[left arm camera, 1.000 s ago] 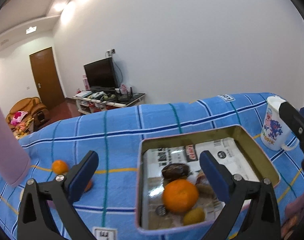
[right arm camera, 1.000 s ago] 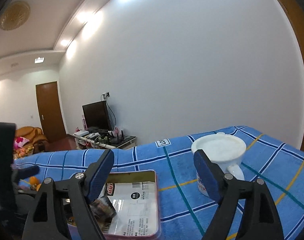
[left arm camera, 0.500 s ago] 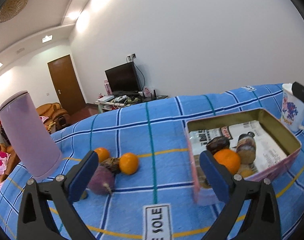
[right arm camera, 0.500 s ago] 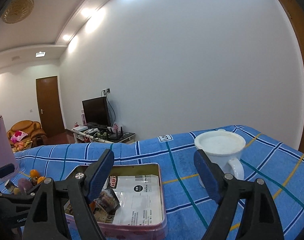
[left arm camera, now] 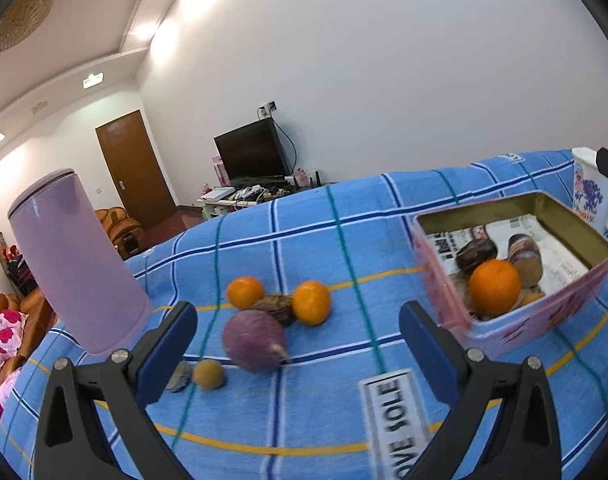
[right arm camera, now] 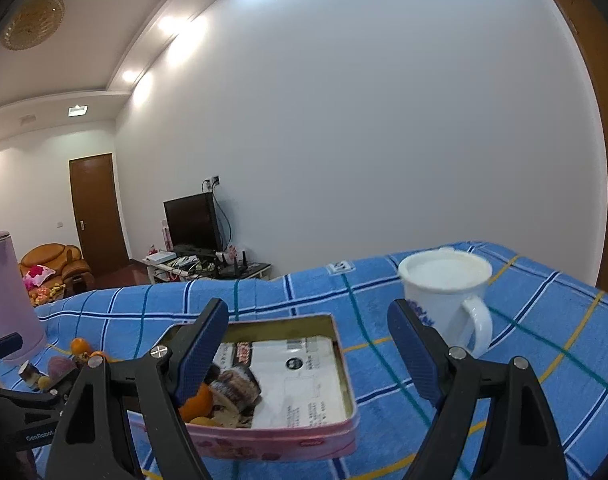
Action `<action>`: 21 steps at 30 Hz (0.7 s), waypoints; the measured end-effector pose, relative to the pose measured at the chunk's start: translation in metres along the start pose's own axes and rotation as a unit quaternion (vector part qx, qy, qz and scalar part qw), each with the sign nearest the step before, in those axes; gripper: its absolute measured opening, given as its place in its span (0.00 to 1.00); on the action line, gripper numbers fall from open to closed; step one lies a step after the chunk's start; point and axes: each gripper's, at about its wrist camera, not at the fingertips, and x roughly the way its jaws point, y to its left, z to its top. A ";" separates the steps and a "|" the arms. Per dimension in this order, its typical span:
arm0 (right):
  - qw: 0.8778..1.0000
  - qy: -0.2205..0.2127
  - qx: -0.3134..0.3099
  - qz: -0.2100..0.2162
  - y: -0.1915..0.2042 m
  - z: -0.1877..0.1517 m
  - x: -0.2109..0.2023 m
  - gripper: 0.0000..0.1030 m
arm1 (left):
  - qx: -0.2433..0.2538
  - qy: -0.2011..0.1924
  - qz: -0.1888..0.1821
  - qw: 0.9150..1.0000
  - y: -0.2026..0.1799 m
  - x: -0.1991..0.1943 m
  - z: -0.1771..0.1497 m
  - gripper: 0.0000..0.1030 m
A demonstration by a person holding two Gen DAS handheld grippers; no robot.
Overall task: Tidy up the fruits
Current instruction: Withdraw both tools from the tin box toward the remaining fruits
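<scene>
Now the left claw [left arm camera: 298, 326] is swinging away from the pink tin [left arm camera: 543, 320] and settling over the loose fruit, its jaws spread wide with nothing between them. A second ago the tin was filling the space between its fingers; at this moment the tin is sitting off to that claw's right, and a purple round fruit [left arm camera: 254, 340] is lying almost directly ahead between the jaws. Just beyond it two oranges [left arm camera: 311, 302] are flanking a dark wrinkled fruit [left arm camera: 275, 308], and a small yellow-brown fruit [left arm camera: 208, 374] is resting nearer the left finger, all on the blue checked cloth [left arm camera: 304, 420] covering the table. A tall lilac flask [left arm camera: 76, 260] is standing further left. The right claw [right arm camera: 307, 350] is also released and empty, hovering over the tin's near edge, with a white mug [right arm camera: 447, 296] just beyond its right finger. Inside the tin an orange [left arm camera: 495, 288] and several dark pieces are already lying on printed paper. Judging from this, the left claw is lining up for another pick, probably the purple fruit, and at least five pieces are waiting to go in.
</scene>
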 end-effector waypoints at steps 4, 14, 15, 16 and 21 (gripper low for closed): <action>1.000 0.015 0.006 0.008 0.009 -0.005 0.001 0.81 | -0.001 0.003 -0.007 1.000 0.014 0.002 -0.003 1.00; 0.998 0.033 -0.030 0.033 0.059 -0.014 -0.001 0.81 | -0.022 0.000 -0.028 0.999 0.045 0.004 -0.010 1.00; 0.998 0.036 -0.034 0.039 0.067 -0.016 0.000 0.81 | -0.026 0.002 -0.031 0.999 0.048 0.005 -0.010 1.00; 0.998 0.038 -0.037 0.043 0.073 -0.017 0.000 0.81 | -0.030 0.003 -0.033 0.999 0.051 0.006 -0.010 1.00; 0.996 0.047 -0.046 0.067 0.104 -0.022 0.003 0.81 | -0.044 0.009 -0.037 0.998 0.066 0.010 -0.014 1.00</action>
